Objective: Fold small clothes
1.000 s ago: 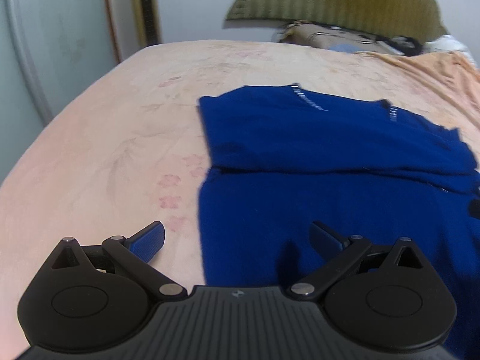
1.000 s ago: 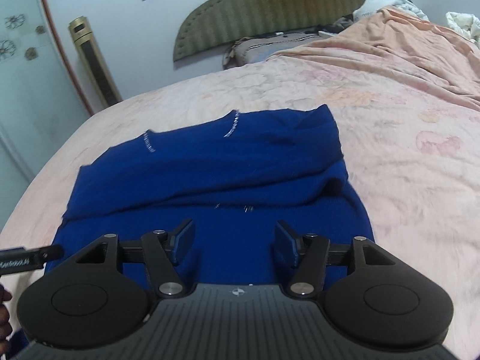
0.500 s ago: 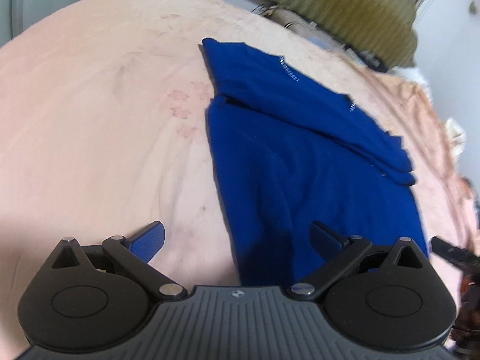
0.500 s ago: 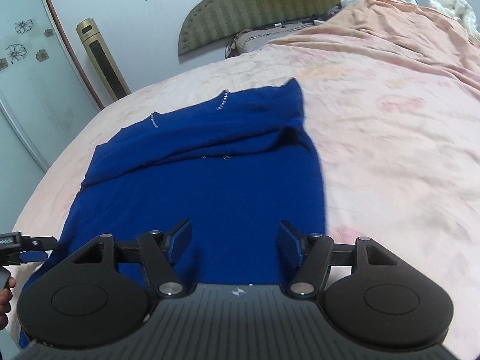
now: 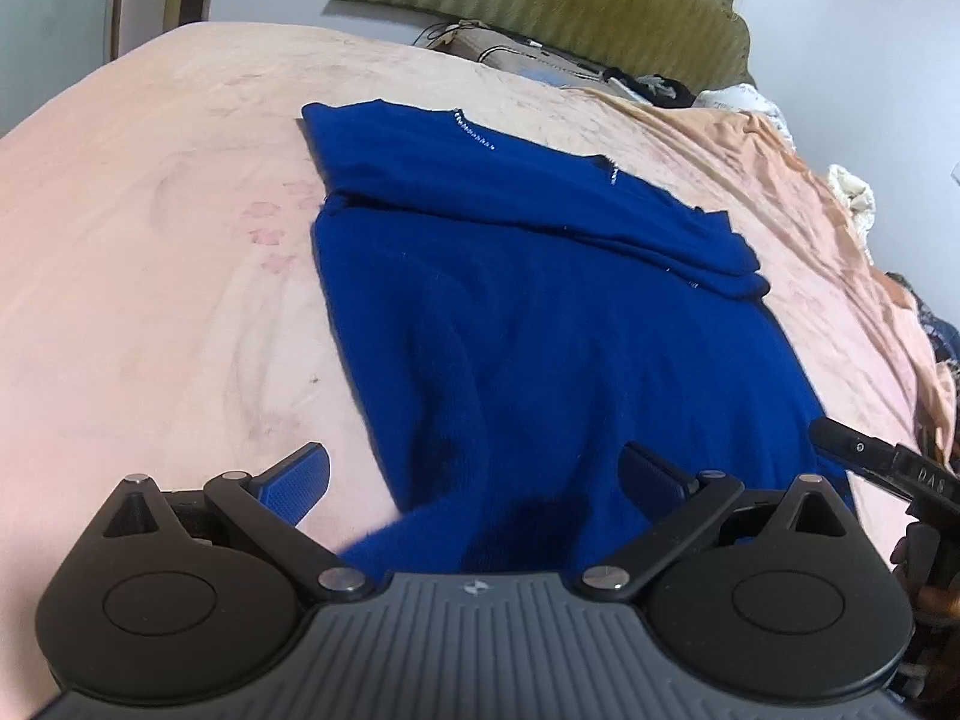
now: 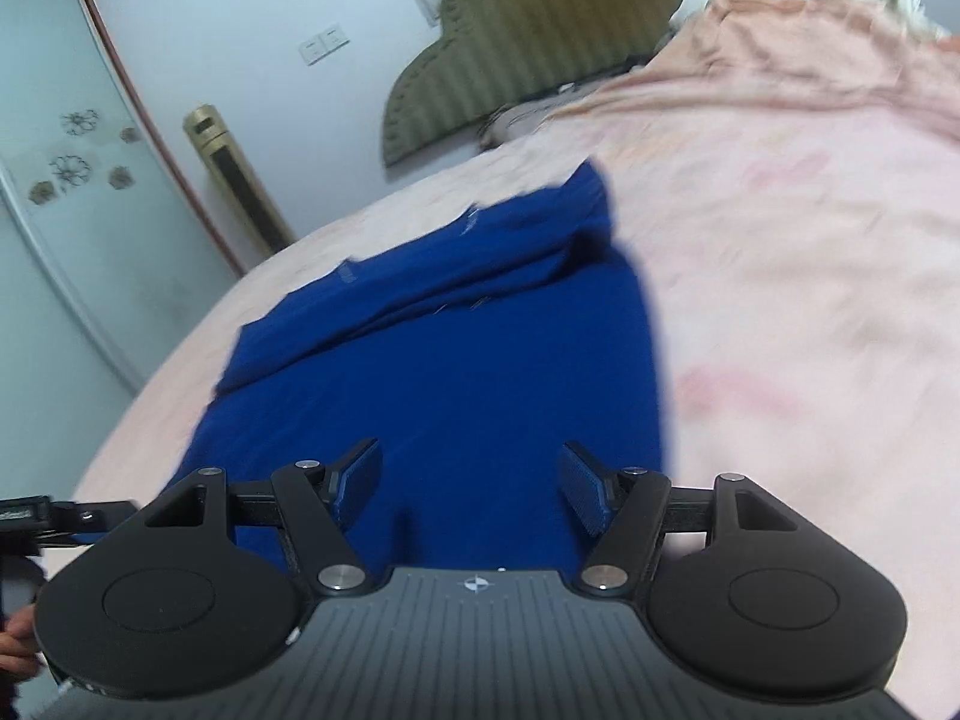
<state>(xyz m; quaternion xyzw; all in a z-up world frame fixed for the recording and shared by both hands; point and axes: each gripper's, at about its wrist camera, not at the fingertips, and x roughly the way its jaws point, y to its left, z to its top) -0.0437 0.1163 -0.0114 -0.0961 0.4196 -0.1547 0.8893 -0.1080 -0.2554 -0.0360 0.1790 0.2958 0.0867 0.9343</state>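
Note:
A dark blue garment (image 5: 540, 324) lies flat on the pink bed sheet (image 5: 150, 240), with its far part folded toward me over the body. My left gripper (image 5: 474, 480) is open and empty over the garment's near left corner. My right gripper (image 6: 474, 486) is open and empty over the garment's (image 6: 450, 360) near right edge. The right gripper's side shows at the right edge of the left wrist view (image 5: 870, 462), and the left gripper's side shows at the left edge of the right wrist view (image 6: 54, 516).
A green padded headboard (image 5: 540, 0) and pillows stand at the far end of the bed. A crumpled orange blanket (image 6: 810, 48) lies on the right side. A gold tower fan (image 6: 240, 186) and a glass wardrobe door (image 6: 54, 210) are on the left.
Both grippers have drawn back toward the garment's near edge and tilted. The garment has not moved. Both stay open.

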